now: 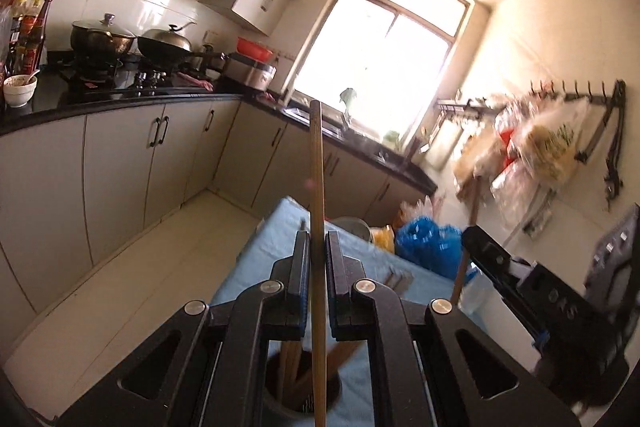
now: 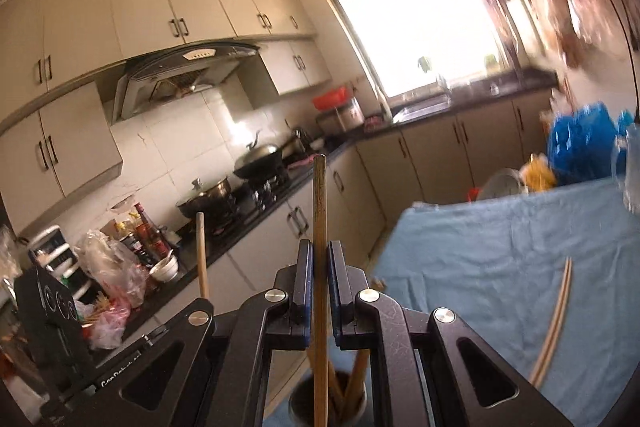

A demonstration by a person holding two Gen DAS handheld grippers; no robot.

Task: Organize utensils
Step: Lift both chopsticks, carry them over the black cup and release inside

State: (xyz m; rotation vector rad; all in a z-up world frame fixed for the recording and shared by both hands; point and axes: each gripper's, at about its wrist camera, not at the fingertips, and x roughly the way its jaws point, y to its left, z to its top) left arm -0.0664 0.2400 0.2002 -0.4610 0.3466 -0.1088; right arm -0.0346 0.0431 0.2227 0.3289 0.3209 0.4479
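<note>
Each hand-held gripper (image 1: 318, 259) (image 2: 319, 267) clamps an upright chopstick (image 1: 317, 167) (image 2: 319, 211) above the holder (image 2: 328, 401).

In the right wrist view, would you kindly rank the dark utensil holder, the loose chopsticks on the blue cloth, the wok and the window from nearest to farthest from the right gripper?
1. Dark utensil holder, directly below the right gripper.
2. Loose chopsticks, on the blue cloth to the right.
3. Wok, on the stove at left.
4. Window, on the far wall.
</note>
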